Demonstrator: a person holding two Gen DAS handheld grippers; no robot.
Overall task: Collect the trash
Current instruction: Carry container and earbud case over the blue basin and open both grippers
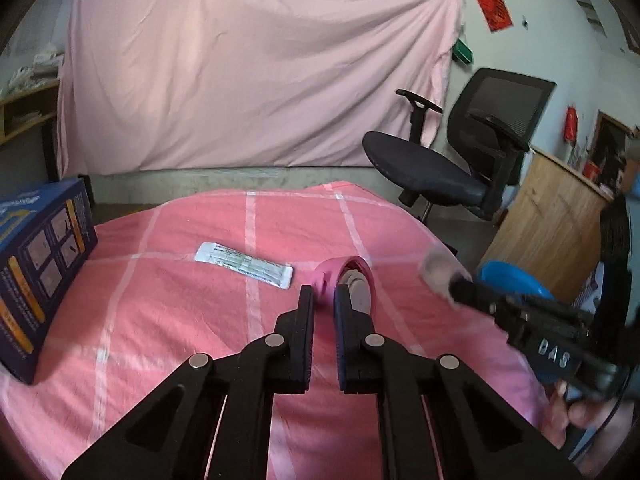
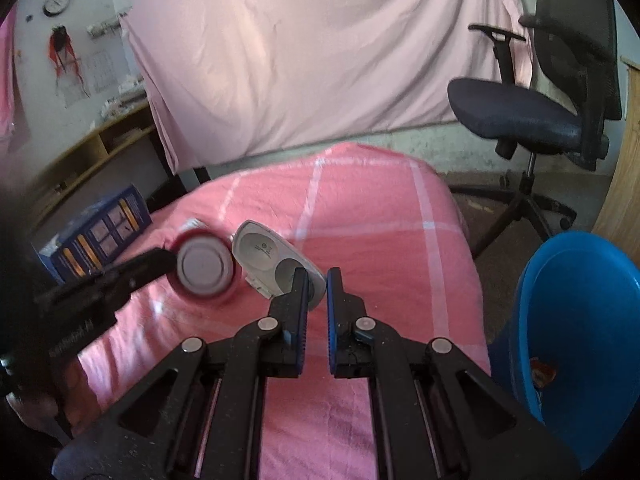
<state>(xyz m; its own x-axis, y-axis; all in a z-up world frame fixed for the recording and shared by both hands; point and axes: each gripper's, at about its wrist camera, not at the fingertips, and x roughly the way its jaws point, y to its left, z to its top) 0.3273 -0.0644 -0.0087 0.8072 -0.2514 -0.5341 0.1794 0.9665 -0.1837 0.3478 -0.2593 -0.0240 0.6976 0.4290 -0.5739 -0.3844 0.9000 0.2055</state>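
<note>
My left gripper (image 1: 324, 294) is shut on a pink round container (image 1: 349, 280) and holds it just above the pink checked bedspread (image 1: 200, 312); the right wrist view shows that container (image 2: 204, 266) end-on, blurred. My right gripper (image 2: 317, 278) is shut on a flat white oval piece of packaging (image 2: 268, 258) held above the bed; the left wrist view shows it as a blurred grey shape (image 1: 438, 270). A white and green sachet (image 1: 244, 265) lies flat on the bed beyond the left gripper. A blue bin (image 2: 580, 344) stands on the floor at the right of the bed, with a scrap inside.
A dark blue printed box (image 1: 40, 280) stands on the bed's left side. A black office chair (image 1: 460, 160) stands on the floor past the bed's far right corner. A wooden cabinet (image 1: 552, 216) is at the right. A pink sheet (image 1: 256, 68) hangs behind.
</note>
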